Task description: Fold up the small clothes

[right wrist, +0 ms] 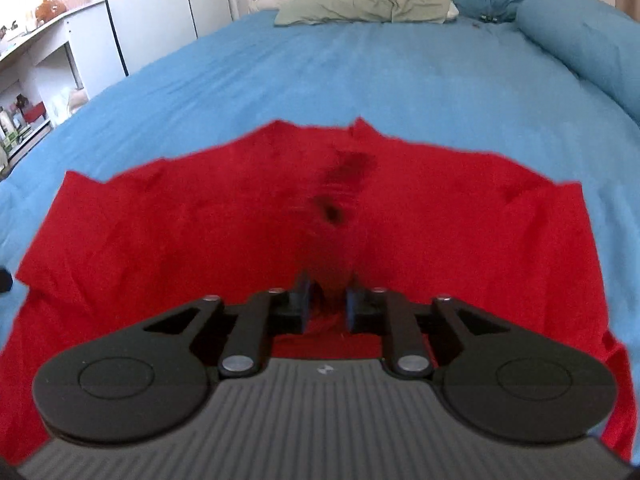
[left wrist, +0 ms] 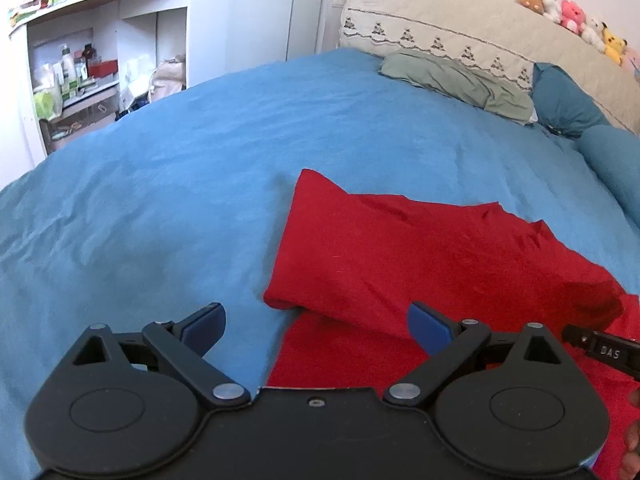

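A red garment [left wrist: 420,248] lies on the blue bed cover [left wrist: 180,184], its left part folded over so a doubled flap lies on top. My left gripper [left wrist: 316,326] is open and empty, just above the garment's left edge. In the right wrist view the red garment [right wrist: 200,220] spreads wide under my right gripper [right wrist: 326,304], whose jaws are close together with a pinch of red cloth between them. The cloth rises in a ridge ahead of the fingers. Part of the right gripper [left wrist: 604,350] shows at the right edge of the left wrist view.
A green pillow [left wrist: 460,80] and a cream embroidered pillow [left wrist: 440,20] lie at the head of the bed. A blue bolster [right wrist: 580,40] lies on the right. White shelves [left wrist: 92,60] with small items stand to the left. Plush toys [left wrist: 572,16] sit at the back.
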`<state>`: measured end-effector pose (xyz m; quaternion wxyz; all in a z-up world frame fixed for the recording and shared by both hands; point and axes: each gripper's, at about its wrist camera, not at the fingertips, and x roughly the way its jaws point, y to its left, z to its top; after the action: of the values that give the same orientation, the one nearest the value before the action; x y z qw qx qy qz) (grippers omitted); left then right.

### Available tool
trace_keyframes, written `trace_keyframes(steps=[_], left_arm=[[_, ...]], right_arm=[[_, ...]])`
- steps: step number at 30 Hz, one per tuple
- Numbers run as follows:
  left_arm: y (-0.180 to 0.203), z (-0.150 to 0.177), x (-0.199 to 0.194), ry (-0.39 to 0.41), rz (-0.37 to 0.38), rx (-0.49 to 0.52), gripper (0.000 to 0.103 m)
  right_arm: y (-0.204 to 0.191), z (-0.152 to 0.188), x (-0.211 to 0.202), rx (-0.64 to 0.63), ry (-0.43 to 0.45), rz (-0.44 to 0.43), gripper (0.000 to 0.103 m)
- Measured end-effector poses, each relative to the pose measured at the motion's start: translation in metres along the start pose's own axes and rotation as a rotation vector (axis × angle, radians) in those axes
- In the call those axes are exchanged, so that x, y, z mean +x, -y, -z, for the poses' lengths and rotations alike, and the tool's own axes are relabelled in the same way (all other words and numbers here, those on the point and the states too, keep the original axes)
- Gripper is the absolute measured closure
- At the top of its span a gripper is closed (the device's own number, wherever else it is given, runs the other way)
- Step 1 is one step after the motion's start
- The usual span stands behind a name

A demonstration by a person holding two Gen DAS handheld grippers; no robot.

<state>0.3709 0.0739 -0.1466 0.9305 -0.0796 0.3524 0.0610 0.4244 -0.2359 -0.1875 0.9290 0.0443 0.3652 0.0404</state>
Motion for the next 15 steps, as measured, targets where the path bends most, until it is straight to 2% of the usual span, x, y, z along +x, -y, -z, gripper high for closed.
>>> trace_keyframes(steps=[3,6,7,11,12,14,15], left_arm=[[0.003,0.0,0.001,0.0,-0.002,0.008,0.004],[0.004,0.001,0.003,-0.003,0.0,0.01,0.004],[0.004,0.002,0.004,-0.005,-0.003,0.015,0.004],[0.005,0.004,0.009,-0.018,-0.02,0.022,0.004],[0.005,0.005,0.011,-0.021,-0.023,0.02,0.004],[0.004,0.006,0.016,-0.033,-0.031,0.017,0.004],[0.003,0.008,0.021,-0.041,-0.043,0.019,0.004]], right_arm=[[0.002,0.005,-0.005,0.005,0.021,-0.032,0.039],[0.004,0.002,-0.009,0.021,0.034,-0.032,0.025],[0.006,0.0,-0.009,0.04,0.037,-0.029,0.024],[0.024,-0.004,-0.013,0.18,0.04,-0.015,0.025],[0.03,-0.004,-0.014,0.22,0.04,-0.012,0.029],[0.04,-0.005,-0.012,0.265,0.016,-0.012,0.049],[0.042,-0.007,-0.011,0.254,0.002,0.001,0.063]])
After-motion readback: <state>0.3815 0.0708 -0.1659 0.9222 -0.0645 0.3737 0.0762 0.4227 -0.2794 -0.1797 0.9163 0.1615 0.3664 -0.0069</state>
